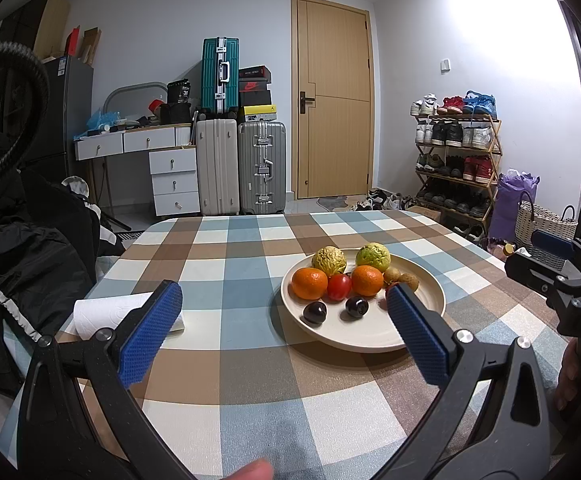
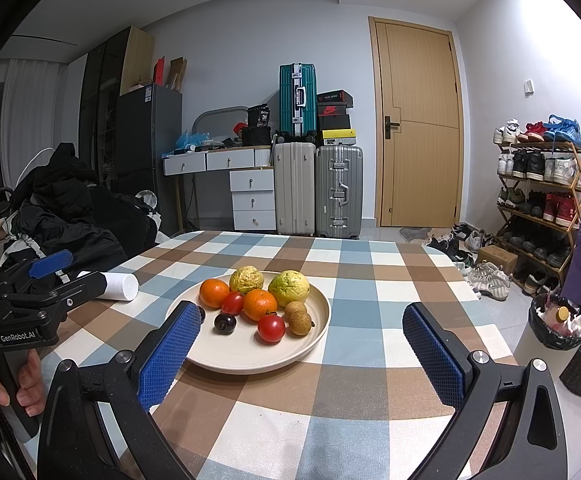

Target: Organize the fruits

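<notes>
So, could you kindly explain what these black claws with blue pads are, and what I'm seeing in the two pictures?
They are handheld grippers, not a robot: a person holds one in each hand, and a camera on each looks forward along its two fingers. One picture comes from the left gripper, the other from the right gripper. Each also catches its partner at the picture's edge. Both are open and hold nothing. Ahead, on the checked tablecloth, stands a plate with two oranges, two green-yellow fruits, two small tomatoes, two dark cherries and two small brown fruits. A paper towel roll lies to its left.
</notes>
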`<state>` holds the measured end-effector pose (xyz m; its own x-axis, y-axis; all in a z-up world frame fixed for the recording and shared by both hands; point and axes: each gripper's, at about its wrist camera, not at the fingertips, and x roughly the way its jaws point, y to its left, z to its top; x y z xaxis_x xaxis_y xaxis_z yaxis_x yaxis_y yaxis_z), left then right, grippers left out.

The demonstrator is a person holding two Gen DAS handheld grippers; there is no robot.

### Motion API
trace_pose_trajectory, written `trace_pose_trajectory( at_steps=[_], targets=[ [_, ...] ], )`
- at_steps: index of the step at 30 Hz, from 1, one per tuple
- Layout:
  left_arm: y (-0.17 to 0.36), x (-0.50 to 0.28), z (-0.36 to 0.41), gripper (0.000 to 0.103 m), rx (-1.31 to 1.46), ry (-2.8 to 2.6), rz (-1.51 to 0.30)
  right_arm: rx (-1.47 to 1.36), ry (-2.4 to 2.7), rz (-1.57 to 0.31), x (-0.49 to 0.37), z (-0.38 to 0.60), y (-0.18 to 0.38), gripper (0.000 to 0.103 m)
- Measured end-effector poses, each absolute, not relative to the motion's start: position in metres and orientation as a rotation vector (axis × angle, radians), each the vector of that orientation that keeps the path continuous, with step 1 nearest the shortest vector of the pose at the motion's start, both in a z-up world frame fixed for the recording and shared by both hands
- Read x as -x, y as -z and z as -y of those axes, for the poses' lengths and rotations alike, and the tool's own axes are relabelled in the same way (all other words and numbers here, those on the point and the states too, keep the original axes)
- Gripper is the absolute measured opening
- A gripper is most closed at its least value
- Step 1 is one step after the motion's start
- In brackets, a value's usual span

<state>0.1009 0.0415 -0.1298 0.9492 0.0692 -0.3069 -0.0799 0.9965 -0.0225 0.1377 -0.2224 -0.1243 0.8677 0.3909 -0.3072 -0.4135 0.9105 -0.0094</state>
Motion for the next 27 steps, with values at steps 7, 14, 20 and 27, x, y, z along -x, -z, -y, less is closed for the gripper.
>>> trace_pose_trajectory(
  at_steps=[7, 14, 20, 27],
  targets=[
    [0.1298, -0.1007, -0.0412, 0.103, 0.034, -0.076, -0.311, 0.075, -0.421, -0.305, -0.138, 0.222, 0.1245, 0.103],
    [0.1299, -0.1006, -0.0416, 0.103, 0.035, -0.076, -0.31, 0.075, -0.421, -0.305, -0.1377, 0.2223, 0.1244, 0.103],
    [0.1286, -0.099, -0.0416, 0.103, 0.034, -0.076, -0.311, 0.076, -0.421, -0.305, -0.1375, 0.2227, 0.1243, 0.103],
    [0.1291, -0.0996, -0.0414, 0.103, 0.034, -0.076, -0.311, 0.076, -0.421, -0.305, -0.1377, 0.2224, 0.1245, 0.103]
  ],
)
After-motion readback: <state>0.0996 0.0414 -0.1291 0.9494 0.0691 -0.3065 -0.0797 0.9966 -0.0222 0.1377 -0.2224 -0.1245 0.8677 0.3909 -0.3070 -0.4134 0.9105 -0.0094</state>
